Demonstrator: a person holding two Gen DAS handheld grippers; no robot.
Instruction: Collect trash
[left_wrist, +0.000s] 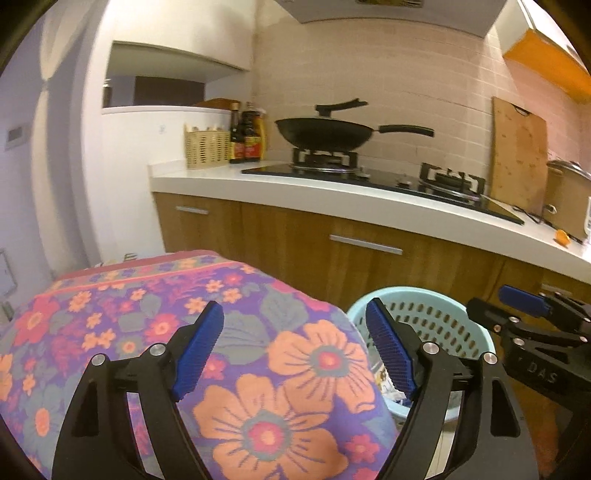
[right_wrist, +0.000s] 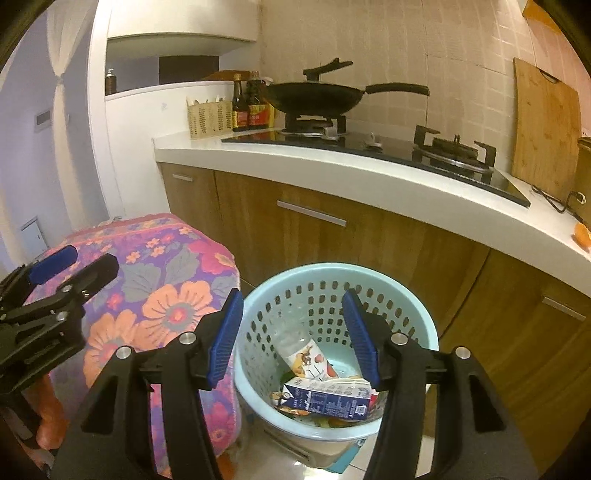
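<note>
A light blue perforated trash basket (right_wrist: 417, 314) stands on the floor by the cabinets; it also shows in the left wrist view (left_wrist: 443, 306). Inside lie a dark blue carton (right_wrist: 328, 397), a clear plastic bottle with a printed label (right_wrist: 303, 350) and other scraps. My right gripper (right_wrist: 291, 339) is open and empty, right above the basket's mouth. My left gripper (left_wrist: 295, 347) is open and empty above the flowered cloth (left_wrist: 184, 332), left of the basket. Each gripper shows at the edge of the other's view.
A flowered cloth covers a low table (right_wrist: 155, 280) left of the basket. Behind is a white countertop (right_wrist: 332, 166) with a gas hob, a black wok (right_wrist: 314, 98), sauce bottles (right_wrist: 251, 107), a woven basket, a wooden cutting board (right_wrist: 543, 129) and an orange scrap (right_wrist: 583, 234).
</note>
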